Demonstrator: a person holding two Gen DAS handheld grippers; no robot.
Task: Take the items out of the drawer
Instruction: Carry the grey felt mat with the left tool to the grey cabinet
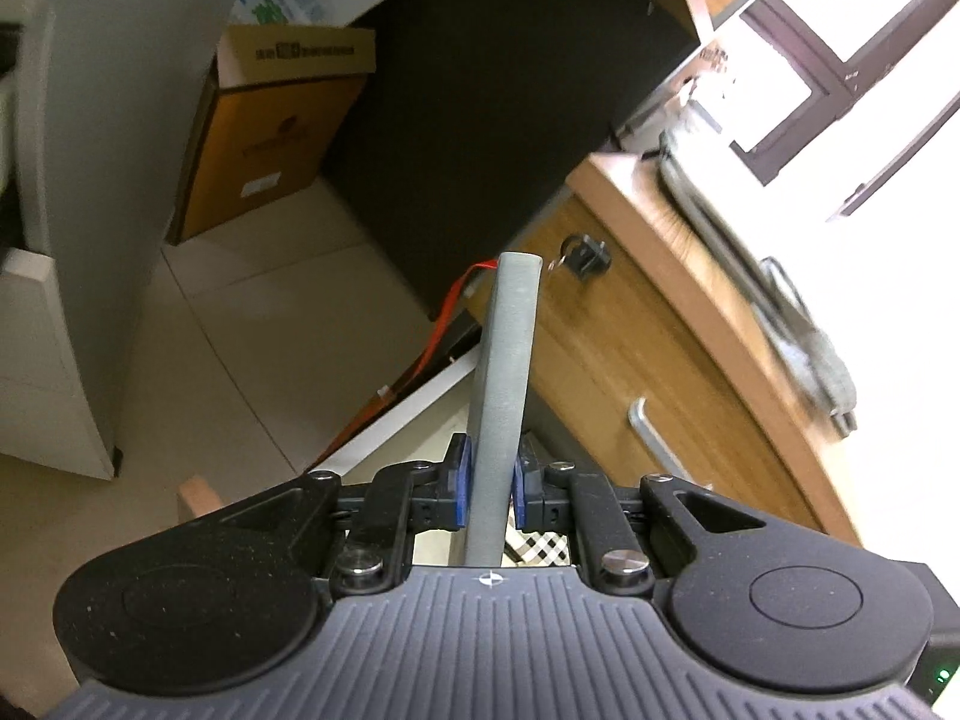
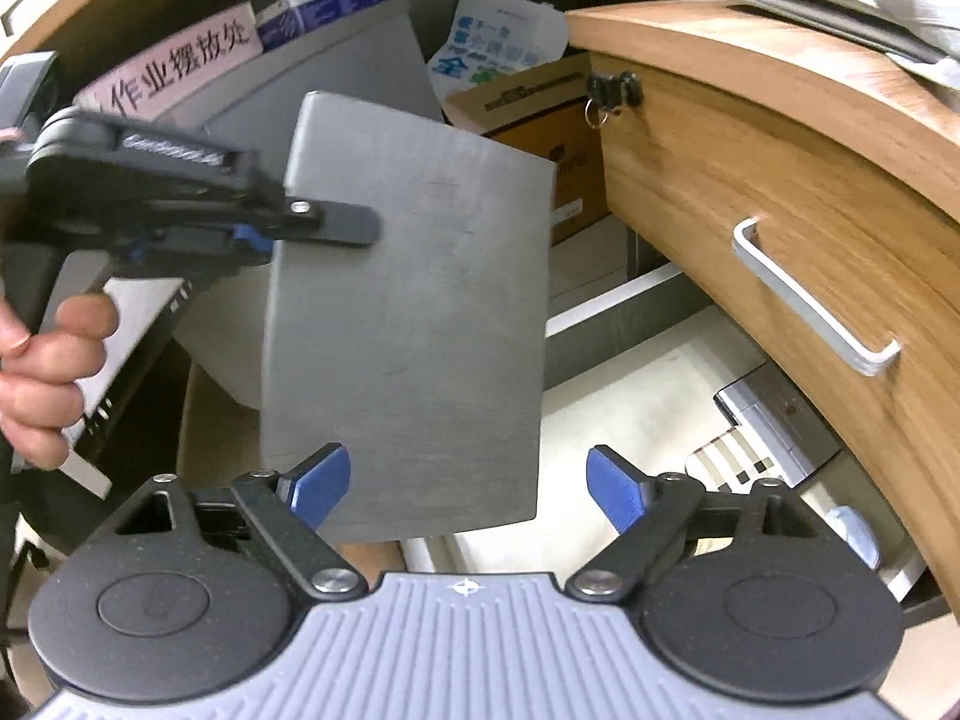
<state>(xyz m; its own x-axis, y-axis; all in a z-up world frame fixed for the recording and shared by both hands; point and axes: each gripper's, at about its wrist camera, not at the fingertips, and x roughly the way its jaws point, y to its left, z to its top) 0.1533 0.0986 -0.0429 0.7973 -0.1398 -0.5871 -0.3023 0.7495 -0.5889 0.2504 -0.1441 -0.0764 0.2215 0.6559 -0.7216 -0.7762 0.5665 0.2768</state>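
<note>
The left gripper [image 1: 487, 489] has its two blue pads pressed on both sides of a flat grey book [image 1: 503, 378], so the fingers are clamped on it. From the left wrist view the grey book is seen only by its edge: a thin, long grey strip with a rounded far end, standing almost upright between the pads. From the right wrist view the same grey book [image 2: 414, 324] shows its wide face: a plain matte grey cover, rectangular with soft corners, a little worn, with faint marks in the upper part that I cannot read. It is held in the air, in front of the open drawer [image 2: 750, 180] and above the floor, touching nothing but the left gripper [image 2: 336, 228], which grips it at its left edge. A hand [image 2: 42, 372] of the person holds the handle of that gripper. The right gripper [image 2: 468, 483] has its blue pads wide apart and holds nothing; the lower edge of the book hangs just beyond them. The drawer has a light wooden front with a white metal handle [image 2: 810, 294] and a small lock with key [image 2: 609, 93] near the top corner.
</note>
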